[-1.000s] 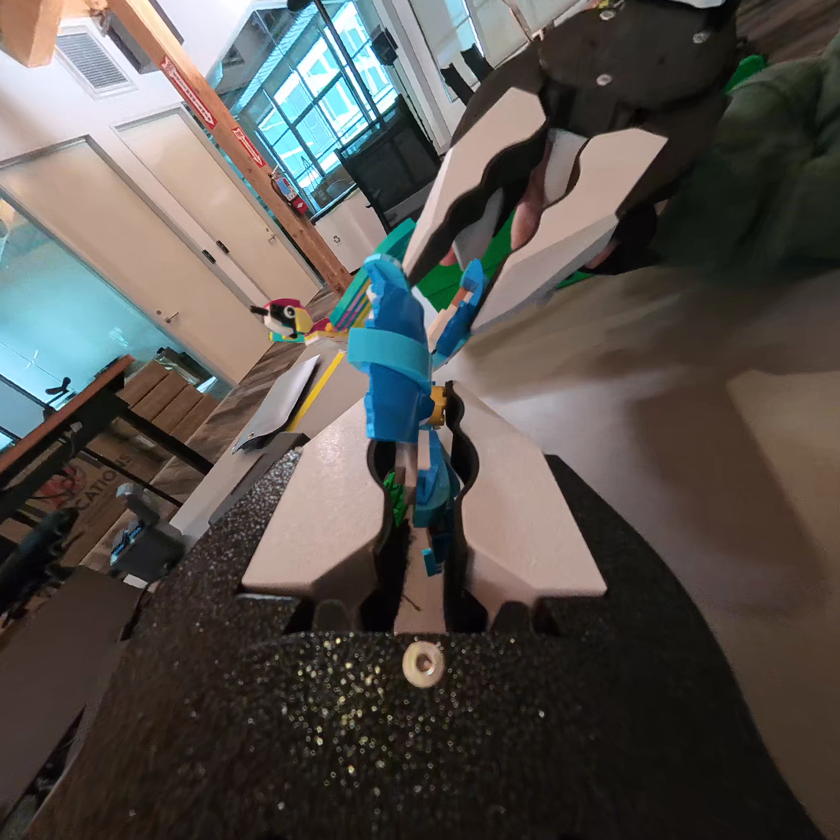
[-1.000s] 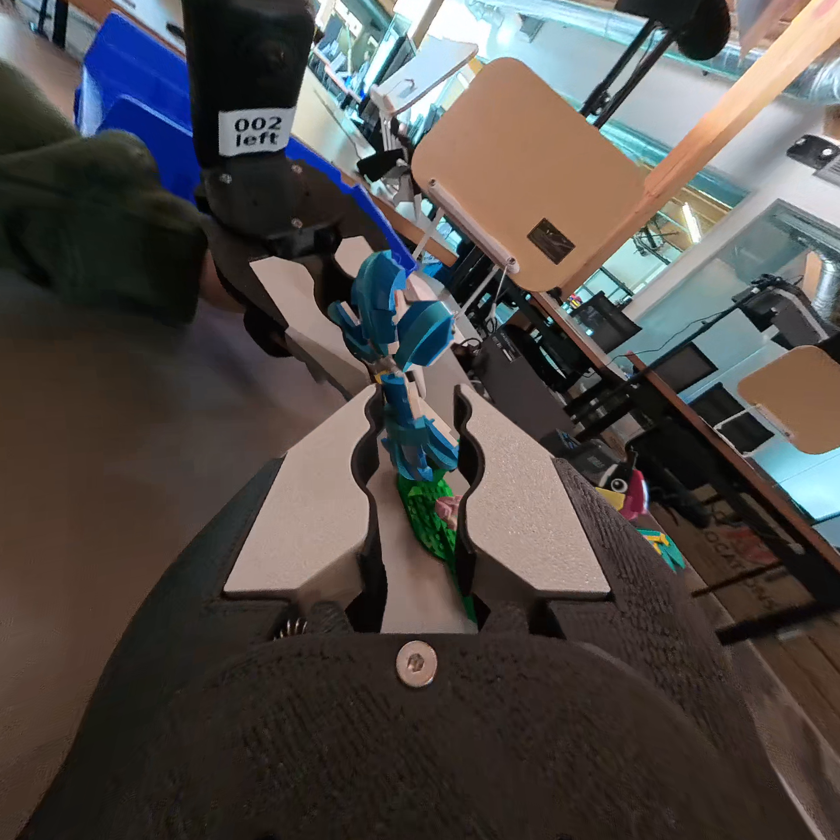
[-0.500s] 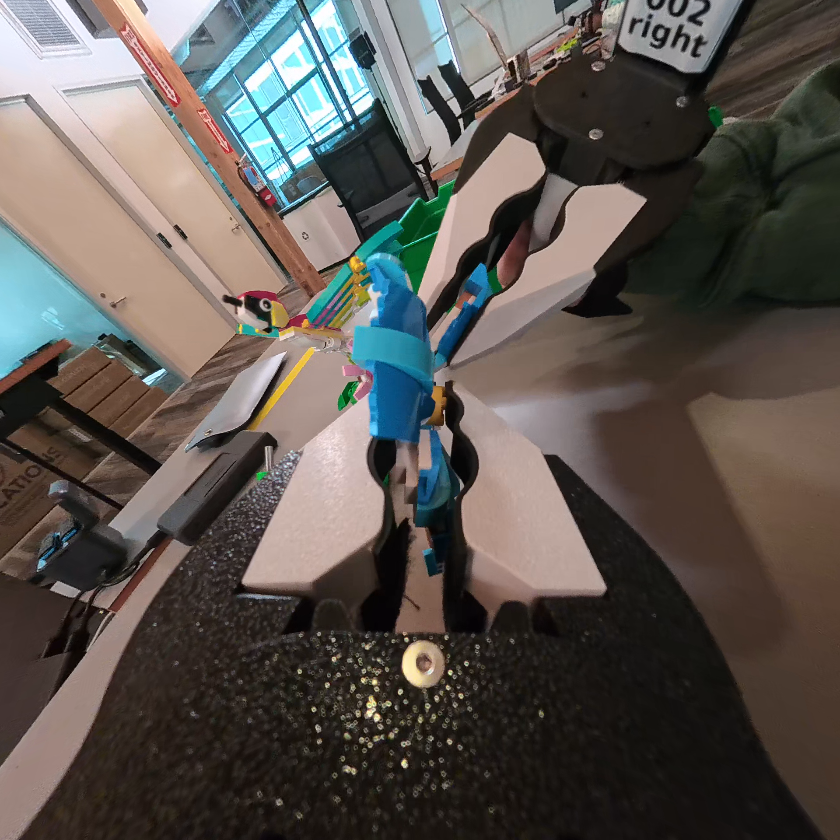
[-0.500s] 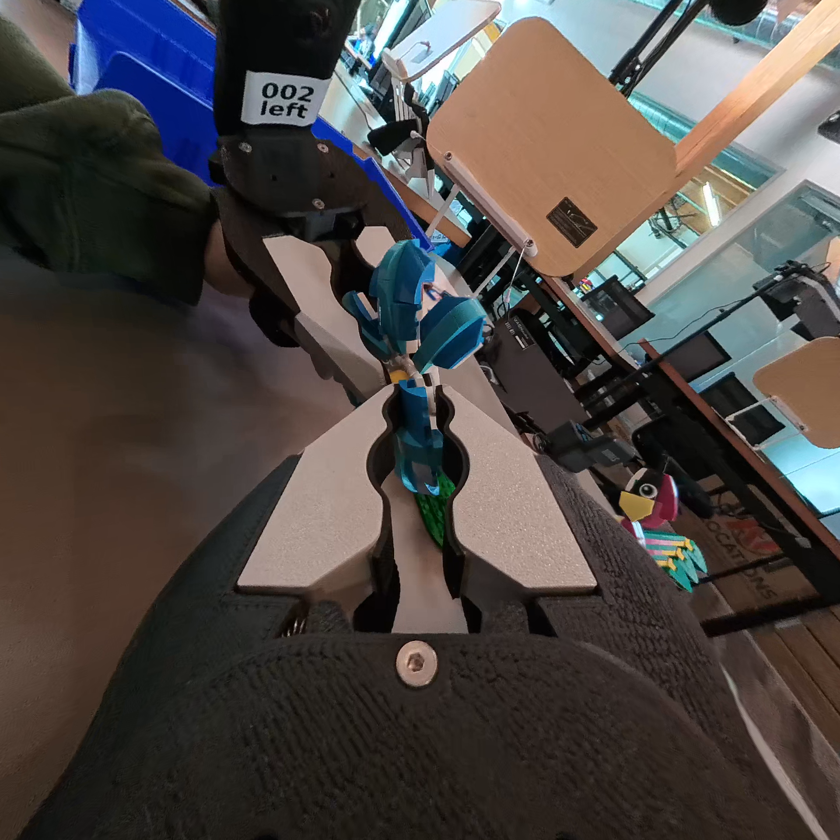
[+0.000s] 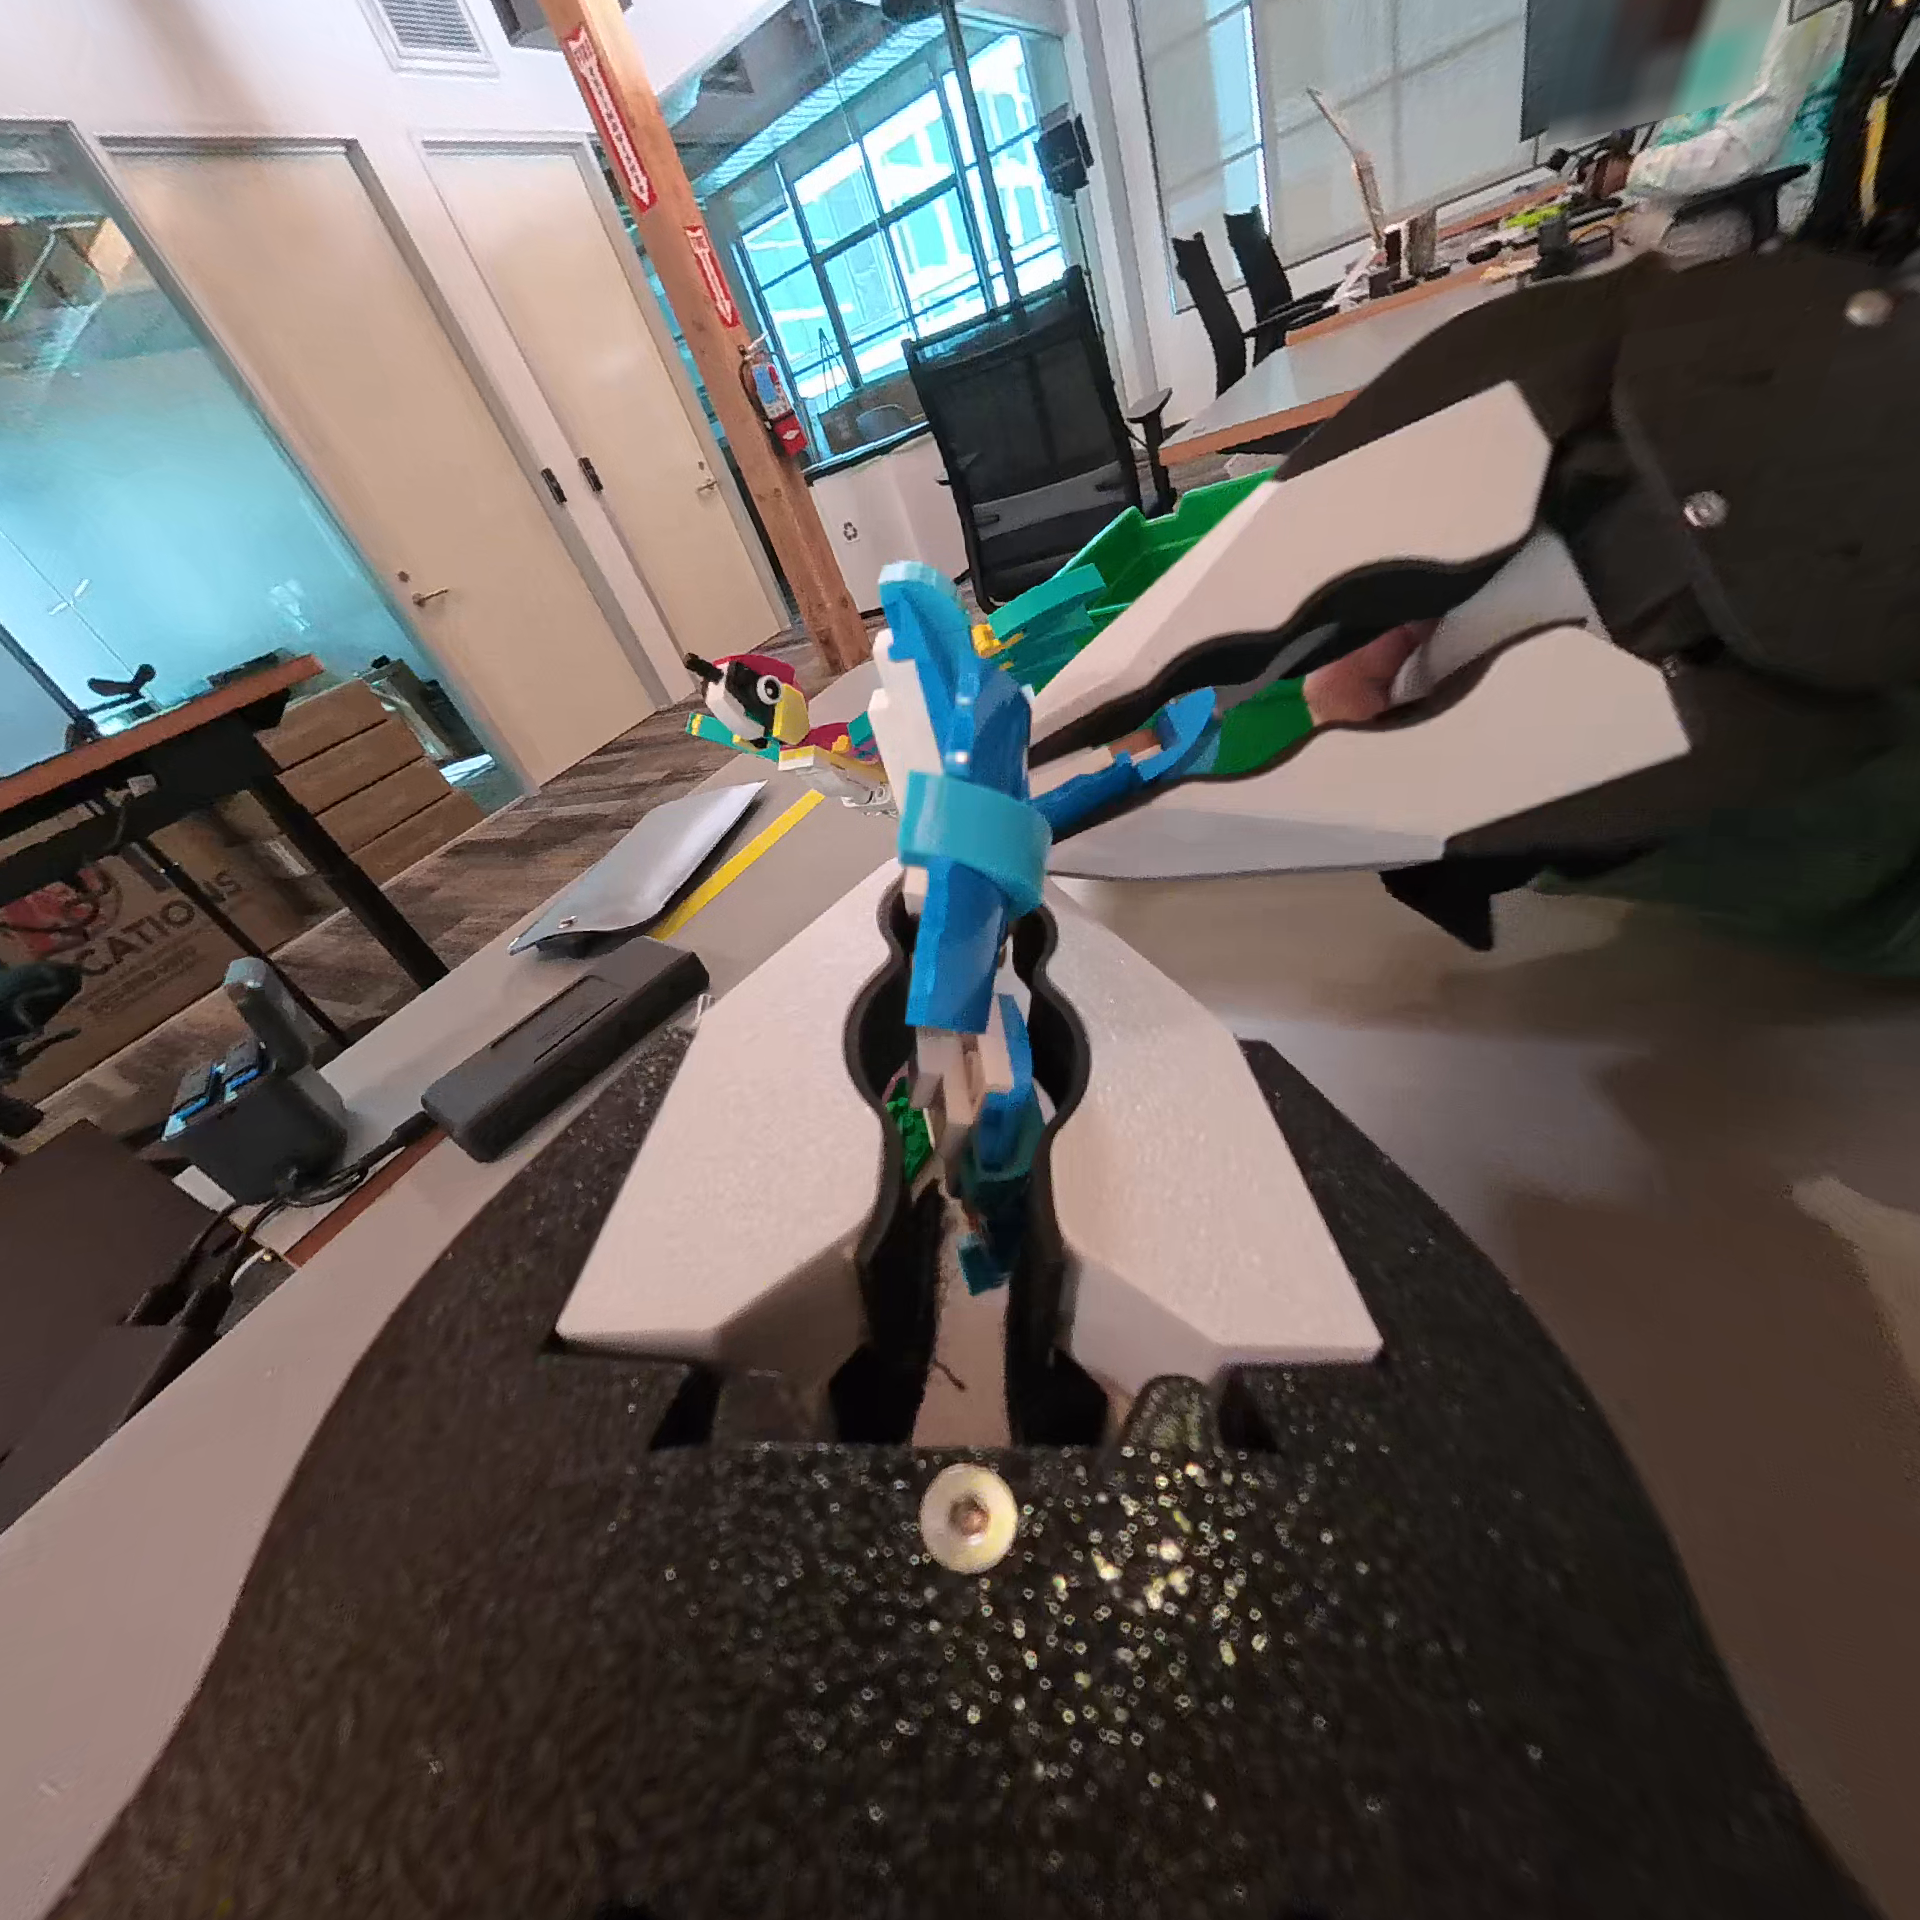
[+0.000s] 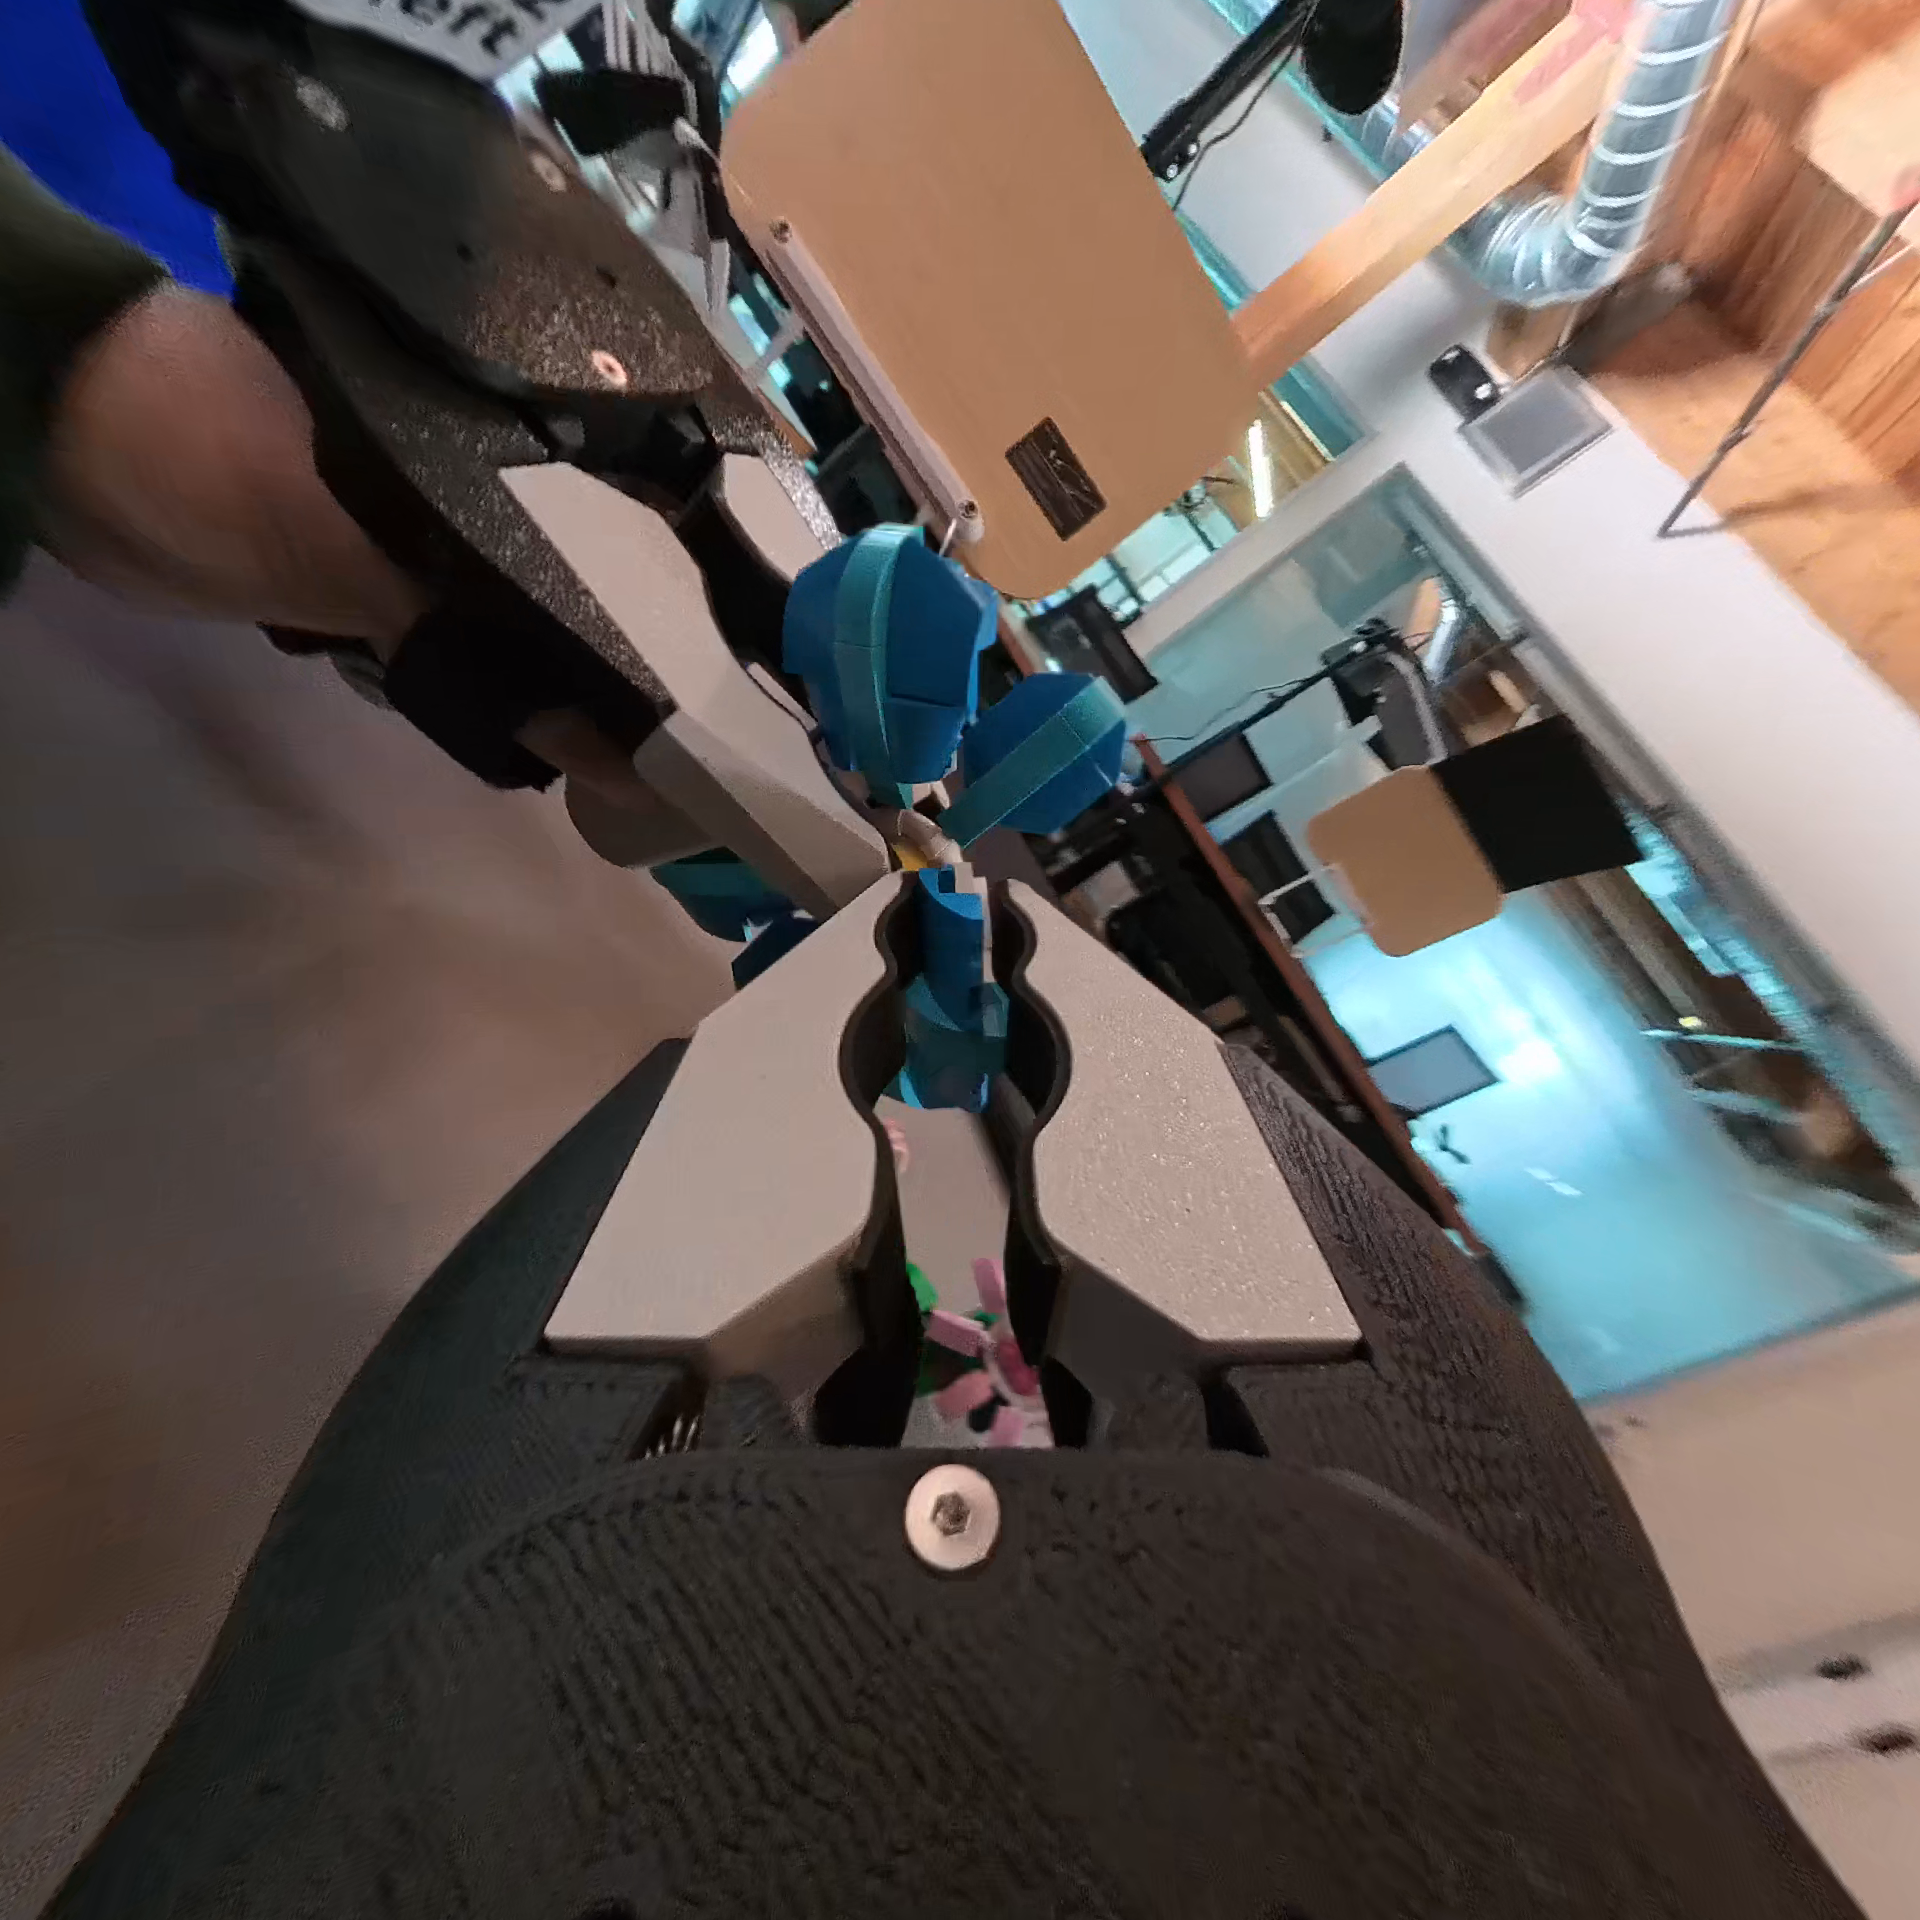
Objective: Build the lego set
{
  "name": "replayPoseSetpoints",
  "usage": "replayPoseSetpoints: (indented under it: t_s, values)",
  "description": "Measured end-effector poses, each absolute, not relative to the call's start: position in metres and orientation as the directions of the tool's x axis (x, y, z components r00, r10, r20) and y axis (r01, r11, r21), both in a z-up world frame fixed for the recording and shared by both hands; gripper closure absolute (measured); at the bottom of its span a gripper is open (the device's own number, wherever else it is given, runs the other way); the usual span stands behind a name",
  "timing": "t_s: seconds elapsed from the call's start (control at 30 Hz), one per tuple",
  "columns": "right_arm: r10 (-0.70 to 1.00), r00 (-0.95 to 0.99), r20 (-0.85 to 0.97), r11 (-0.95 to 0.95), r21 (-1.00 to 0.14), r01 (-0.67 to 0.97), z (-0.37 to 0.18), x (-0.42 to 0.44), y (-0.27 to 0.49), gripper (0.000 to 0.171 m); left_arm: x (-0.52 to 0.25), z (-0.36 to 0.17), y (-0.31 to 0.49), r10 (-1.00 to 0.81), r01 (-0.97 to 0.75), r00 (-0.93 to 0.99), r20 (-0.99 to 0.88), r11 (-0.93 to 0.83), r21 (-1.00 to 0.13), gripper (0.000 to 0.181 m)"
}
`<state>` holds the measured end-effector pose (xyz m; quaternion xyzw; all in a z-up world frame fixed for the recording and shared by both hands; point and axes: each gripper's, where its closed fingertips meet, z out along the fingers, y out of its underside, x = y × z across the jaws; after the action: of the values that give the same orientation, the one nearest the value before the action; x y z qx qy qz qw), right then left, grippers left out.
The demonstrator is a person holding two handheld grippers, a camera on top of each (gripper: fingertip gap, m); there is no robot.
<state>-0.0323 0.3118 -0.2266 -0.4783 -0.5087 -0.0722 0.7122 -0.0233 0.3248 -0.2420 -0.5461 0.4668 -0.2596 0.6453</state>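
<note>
1. Between the two grippers, above the grey table (image 5: 1558, 1091), a blue toy built from small plastic bricks (image 5: 961, 810) is held in the air.
2. Its body is made of medium blue curved plates with a lighter turquoise band across them, some white bricks along one edge and a small yellow piece near the middle.
3. From the right wrist view the toy (image 6: 894, 665) shows two rounded blue lobes, each with a turquoise stripe, which spread like wings or petals over a narrow stem.
4. The left gripper (image 5: 961, 935) has its grey fingers (image 5: 748, 1143) pressed on the lower part of the toy; blue, white and a bit of green brick are visible in the gap between them.
5. The right gripper (image 6: 945, 914) pinches another blue part of the same toy with its fingertips, and the two grippers almost touch at their tips.
6. In the left wrist view the right gripper (image 5: 1070, 790) comes from the right side, and a blue piece sits between its fingers.
7. Farther on the table stands a brick bird (image 5: 769, 707) with a red head and yellow beak; beside it lie a grey pouch (image 5: 644, 873) and a black flat box (image 5: 561, 1049).
8. A green bin (image 5: 1153, 551) is behind the toy.
</note>
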Motion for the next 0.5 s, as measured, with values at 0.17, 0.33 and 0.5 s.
replayPoseSetpoints:
  t_s: [0.17,0.33,0.5]
  values:
    - [0.438,0.677,0.592,0.484,-0.79,0.377,-0.19,-0.006,0.312,0.16,-0.065,-0.242,0.362,-0.782,-0.119,0.594,-0.188,0.145,-0.982,0.169]
    - [0.724,0.668,0.17,0.266,-0.963,-0.043,-0.176,0.02,0.315,0.16,-0.077,-0.24,0.364,-0.839,0.028,0.536,0.089,-0.087,-0.996,0.168]
    - [0.83,0.552,0.077,0.134,-0.989,-0.063,-0.198,0.0,0.314,0.16,-0.049,-0.302,0.344,-0.819,-0.185,0.441,0.367,-0.483,-0.856,0.168]
